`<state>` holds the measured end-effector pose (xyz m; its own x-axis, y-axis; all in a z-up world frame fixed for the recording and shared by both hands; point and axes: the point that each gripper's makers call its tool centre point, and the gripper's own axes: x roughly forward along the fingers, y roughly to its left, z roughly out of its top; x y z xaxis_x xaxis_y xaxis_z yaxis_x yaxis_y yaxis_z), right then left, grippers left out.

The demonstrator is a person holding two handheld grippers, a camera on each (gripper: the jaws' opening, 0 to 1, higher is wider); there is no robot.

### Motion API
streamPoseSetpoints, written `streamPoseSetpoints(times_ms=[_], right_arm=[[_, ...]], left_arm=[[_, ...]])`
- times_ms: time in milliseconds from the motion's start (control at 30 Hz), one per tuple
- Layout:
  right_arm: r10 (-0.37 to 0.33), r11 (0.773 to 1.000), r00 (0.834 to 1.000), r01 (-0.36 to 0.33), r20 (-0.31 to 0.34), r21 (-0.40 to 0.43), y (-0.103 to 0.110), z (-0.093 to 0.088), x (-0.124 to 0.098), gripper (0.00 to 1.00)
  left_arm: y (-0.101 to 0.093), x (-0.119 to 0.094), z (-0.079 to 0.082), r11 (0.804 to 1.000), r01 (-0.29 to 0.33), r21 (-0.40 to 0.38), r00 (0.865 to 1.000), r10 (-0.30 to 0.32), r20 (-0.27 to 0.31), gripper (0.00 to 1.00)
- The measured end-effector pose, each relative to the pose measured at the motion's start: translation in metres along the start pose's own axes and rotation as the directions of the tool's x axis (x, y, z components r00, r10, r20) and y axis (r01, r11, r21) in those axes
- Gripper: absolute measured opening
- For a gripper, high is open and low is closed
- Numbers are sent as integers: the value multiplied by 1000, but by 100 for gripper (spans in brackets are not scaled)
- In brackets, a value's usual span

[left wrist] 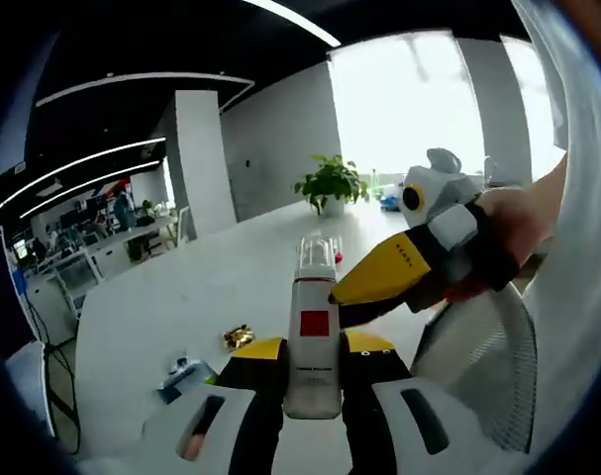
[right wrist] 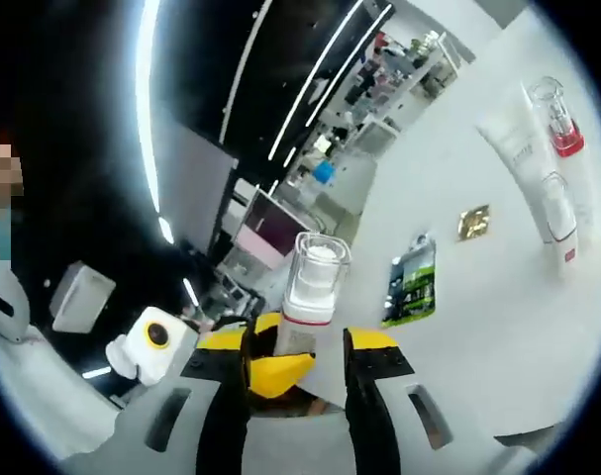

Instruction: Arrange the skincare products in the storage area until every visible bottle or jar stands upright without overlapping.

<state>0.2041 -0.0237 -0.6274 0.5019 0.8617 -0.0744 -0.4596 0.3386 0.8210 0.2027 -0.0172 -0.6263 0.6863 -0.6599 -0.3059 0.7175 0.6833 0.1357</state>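
Left gripper view: left tongs (left wrist: 313, 368) pinching upright bottle (left wrist: 313, 336), right tongs (left wrist: 332, 297) touching it, spread unclear. Next, likely standing it on counter (left wrist: 211, 287).

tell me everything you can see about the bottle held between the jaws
The bottle is a slim white plastic pump bottle with a clear cap over a white pump head, a red square on its front and small dark print lower down. It stands upright along the left gripper, clamped between the yellow-tipped jaws and lifted above the white table. The right gripper comes in from the right, its yellow jaw tip touching the bottle's side below the cap. In the right gripper view the bottle rises between the jaws there too.
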Motion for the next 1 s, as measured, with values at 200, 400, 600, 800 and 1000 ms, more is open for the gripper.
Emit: streamPoseSetpoints(times_ms=[200, 400, 600, 800, 1000], right_arm=[[-16, 998, 999, 13, 49, 60, 1, -10, 6, 27], [-43, 997, 995, 37, 87, 63, 4, -13, 4, 21], [-46, 998, 994, 41, 97, 55, 5, -13, -4, 19], [-27, 997, 998, 32, 64, -76, 10, -13, -12, 19], [-50, 970, 998, 54, 21, -239, 3, -9, -22, 18]], left_arm=[[-6, -2, 6, 1000, -19, 1, 1000, 19, 13, 22], [-7, -6, 4, 999, -32, -7, 999, 33, 14, 22], [-14, -7, 5, 1000, -14, -17, 999, 15, 31, 22], [-23, -6, 5, 999, 21, -31, 999, -20, 38, 22], [-31, -3, 6, 995, 74, -65, 996, -71, 45, 22]])
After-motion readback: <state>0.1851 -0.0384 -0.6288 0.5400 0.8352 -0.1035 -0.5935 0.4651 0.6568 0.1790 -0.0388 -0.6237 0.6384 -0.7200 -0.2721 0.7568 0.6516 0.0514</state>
